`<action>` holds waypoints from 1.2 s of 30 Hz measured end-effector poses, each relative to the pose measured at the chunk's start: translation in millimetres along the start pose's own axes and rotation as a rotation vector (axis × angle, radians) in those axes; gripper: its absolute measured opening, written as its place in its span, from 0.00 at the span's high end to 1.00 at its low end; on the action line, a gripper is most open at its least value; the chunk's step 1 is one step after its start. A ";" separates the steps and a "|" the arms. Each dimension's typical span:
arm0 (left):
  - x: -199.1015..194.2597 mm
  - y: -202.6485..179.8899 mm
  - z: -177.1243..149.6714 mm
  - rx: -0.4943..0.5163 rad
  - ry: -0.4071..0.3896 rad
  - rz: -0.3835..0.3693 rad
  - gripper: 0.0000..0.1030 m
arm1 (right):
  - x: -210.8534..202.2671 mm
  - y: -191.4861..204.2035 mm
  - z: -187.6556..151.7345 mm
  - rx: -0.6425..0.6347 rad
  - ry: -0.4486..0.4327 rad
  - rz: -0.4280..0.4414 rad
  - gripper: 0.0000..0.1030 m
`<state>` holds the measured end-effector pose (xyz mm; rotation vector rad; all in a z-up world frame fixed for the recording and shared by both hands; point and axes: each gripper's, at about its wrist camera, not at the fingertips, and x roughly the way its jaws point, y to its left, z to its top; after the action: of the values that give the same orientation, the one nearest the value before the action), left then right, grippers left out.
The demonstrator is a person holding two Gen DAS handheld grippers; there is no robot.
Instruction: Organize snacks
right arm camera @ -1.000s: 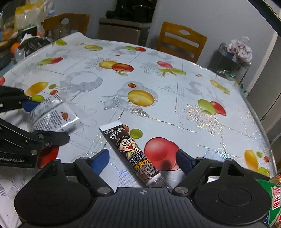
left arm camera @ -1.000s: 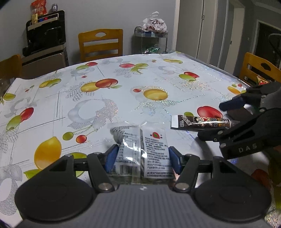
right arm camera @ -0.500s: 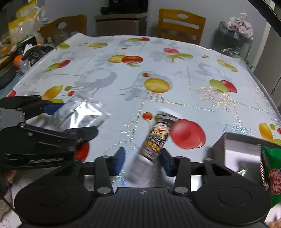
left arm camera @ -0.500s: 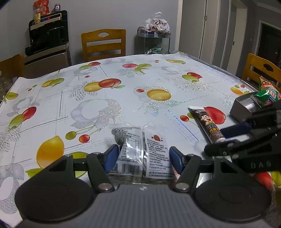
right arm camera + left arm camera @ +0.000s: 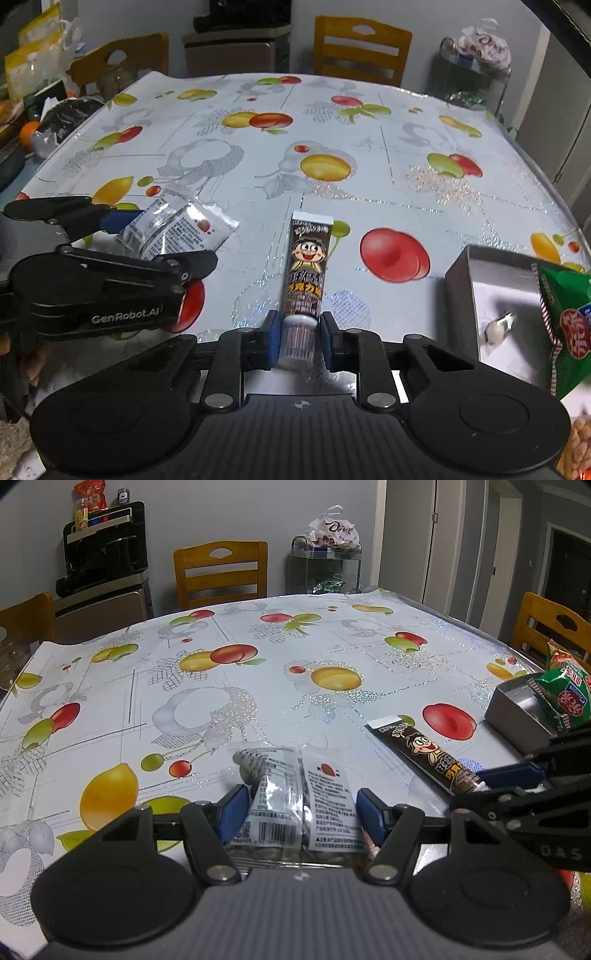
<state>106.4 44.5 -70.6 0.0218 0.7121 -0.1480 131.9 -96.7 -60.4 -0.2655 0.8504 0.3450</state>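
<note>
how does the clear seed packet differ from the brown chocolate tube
The clear seed packet is a flat, crinkly see-through pouch with white printed labels; the brown chocolate tube is slim, opaque and bears a cartoon face. The packet is wide and fills the left tool; the tube is narrow, pinched only at its cap end by the right tool. Both are snacks, each gripped by a tool.

Brown cartoon-faced tube (image 5: 306, 266), green snack bag (image 5: 567, 325), fruit-patterned white tablecloth (image 5: 369, 155).
</note>
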 end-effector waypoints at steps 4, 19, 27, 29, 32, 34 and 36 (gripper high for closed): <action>1.1 -0.9 -1.3 0.006 0.006 0.014 0.21 | 3.9 1.5 2.0 -0.001 -0.016 -0.006 0.59; 5.5 13.6 -1.9 -0.050 0.028 0.079 0.04 | 10.6 -9.9 0.7 0.056 -0.064 0.042 0.46; 4.0 13.3 -3.1 -0.062 0.019 0.103 0.04 | 11.5 -8.8 0.1 0.053 -0.087 0.036 0.51; 3.4 13.2 -3.5 -0.060 0.019 0.096 0.04 | 10.9 -9.3 -0.2 0.052 -0.092 0.025 0.60; 2.3 9.2 -4.0 -0.034 0.017 0.076 0.04 | 10.3 -11.9 0.7 0.064 -0.090 0.039 0.72; 0.9 5.4 -4.7 -0.015 0.015 0.062 0.07 | 10.0 -11.6 0.5 0.064 -0.090 0.041 0.74; -0.2 3.3 -4.8 -0.004 0.009 0.041 0.12 | 9.9 -9.4 -0.7 0.053 -0.097 0.032 0.74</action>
<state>103.6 48.2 -74.2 0.0334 0.7203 -0.1075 141.3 -103.6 -67.6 -0.1848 0.7676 0.3620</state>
